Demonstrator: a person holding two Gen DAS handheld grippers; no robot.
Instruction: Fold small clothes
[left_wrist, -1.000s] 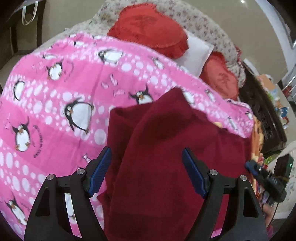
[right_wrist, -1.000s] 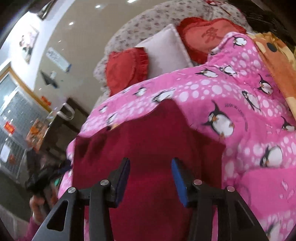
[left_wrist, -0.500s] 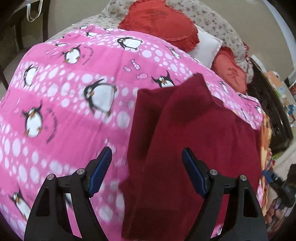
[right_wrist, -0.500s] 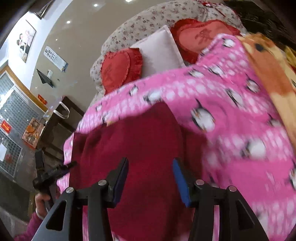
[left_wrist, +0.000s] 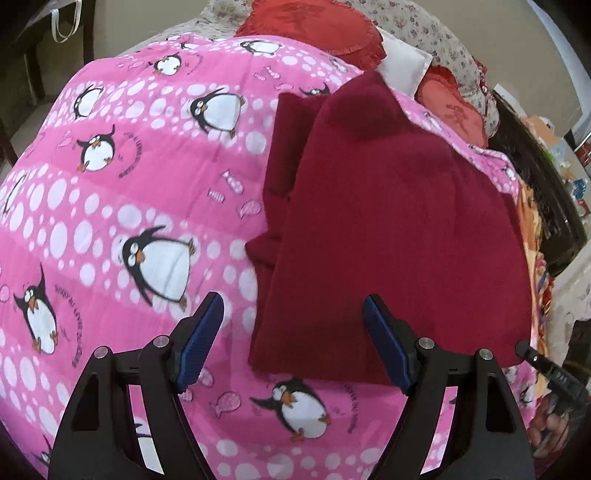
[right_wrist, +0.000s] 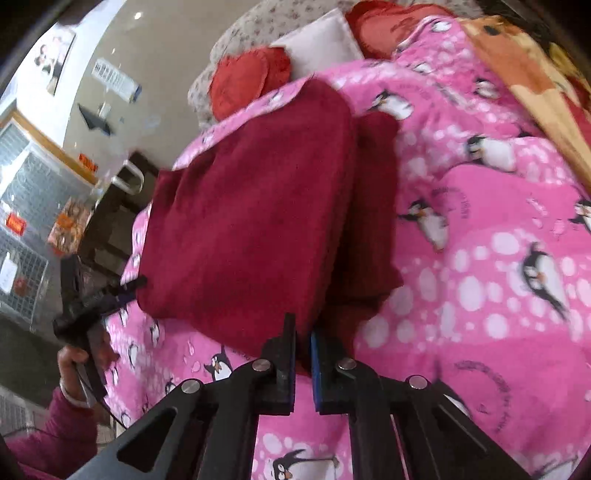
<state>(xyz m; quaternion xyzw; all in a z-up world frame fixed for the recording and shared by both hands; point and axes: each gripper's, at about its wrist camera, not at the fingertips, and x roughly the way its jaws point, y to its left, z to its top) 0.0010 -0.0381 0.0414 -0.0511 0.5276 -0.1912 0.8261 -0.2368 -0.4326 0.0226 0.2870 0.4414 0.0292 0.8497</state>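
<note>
Left wrist view: pink penguin blanket (left_wrist: 122, 192) covers the bed and fills the left side; left gripper (left_wrist: 293, 325) hangs above it, jaws wide open, nothing between them, blue pads (left_wrist: 199, 338) visible. Left pad sits over the blanket just left of the dark red cloth (left_wrist: 399, 229), right pad over the cloth's near edge. Cloth lies flat on the blanket, folded, upper layer offset so a narrower strip of the lower layer shows along its left side. Behind the cloth: red ruffled cushion (left_wrist: 317, 26), white pillow (left_wrist: 404, 61), second red cushion (left_wrist: 452, 107), all against a floral headboard (left_wrist: 436, 33). Right of the cloth, an orange patterned blanket (left_wrist: 532, 236) at the bed edge. Right wrist view: left of the cloth, a hand (right_wrist: 79, 356) in a magenta sleeve holds the other gripper beside the cloth's left edge. Dark red cloth (right_wrist: 251, 221) in the centre, lower layer sticking out on its right side. Right gripper (right_wrist: 303, 345) has its jaws nearly closed at the cloth's near corner; cannot tell if fabric is actually pinched. Right of the cloth, more pink penguin blanket (right_wrist: 491, 258), orange patterned blanket (right_wrist: 532, 74) beyond. Behind the cloth, red cushion (right_wrist: 247, 79), white pillow (right_wrist: 321, 44).
</note>
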